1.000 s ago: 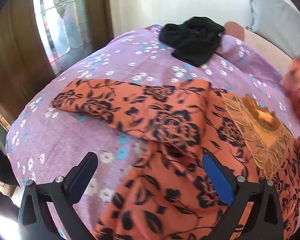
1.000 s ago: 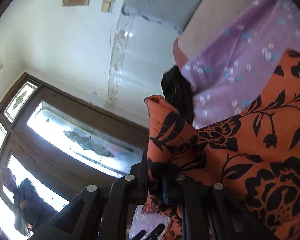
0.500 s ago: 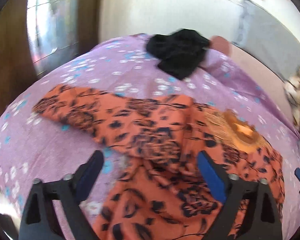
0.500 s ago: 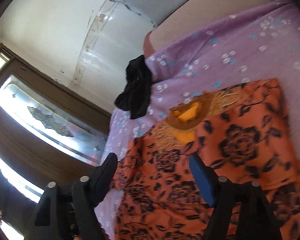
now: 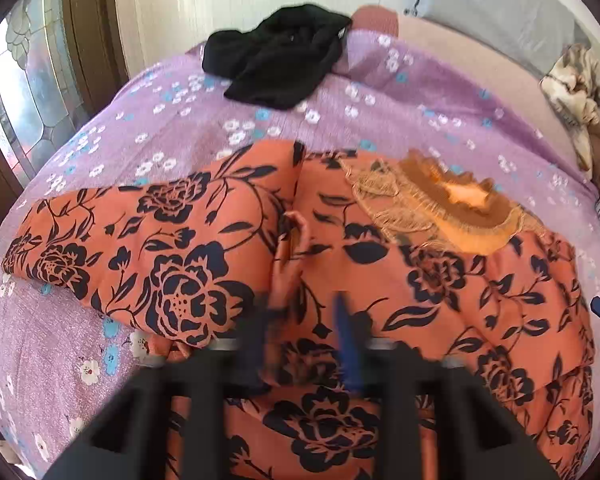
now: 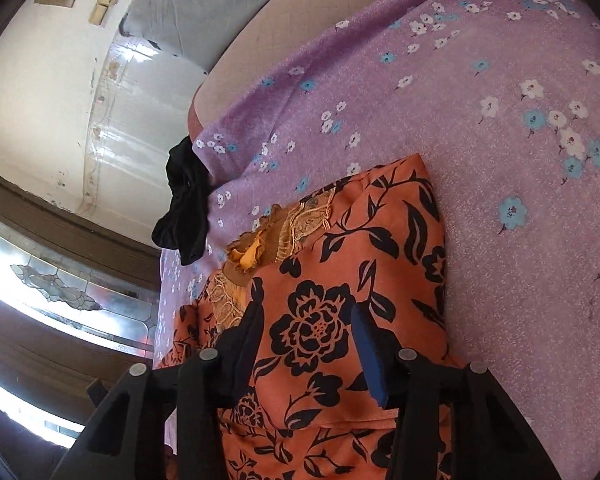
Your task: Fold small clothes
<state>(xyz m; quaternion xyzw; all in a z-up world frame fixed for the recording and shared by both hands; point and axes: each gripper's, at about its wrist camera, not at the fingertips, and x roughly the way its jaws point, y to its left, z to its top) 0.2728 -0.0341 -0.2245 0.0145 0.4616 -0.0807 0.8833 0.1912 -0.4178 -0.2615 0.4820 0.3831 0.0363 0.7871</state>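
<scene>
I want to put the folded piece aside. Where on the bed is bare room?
Bare purple sheet lies left of the orange floral garment, and between it and the black garment. In the right wrist view, the sheet right of the orange garment is open. The middle is crowded.

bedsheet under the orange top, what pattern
Purple bedsheet with small white and blue flowers; clearest in the right wrist view.

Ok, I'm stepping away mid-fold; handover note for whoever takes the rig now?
Left tool: shut, apparently pinching the orange floral top mid-body.
Right tool: jaws closing over the top's other side, nothing gripped yet.
Top lies on the purple sheet; black garment waits at the far edge.
Done: top laid out.
To do: fold the outstretched sleeve, then the rest, then the black one.
</scene>
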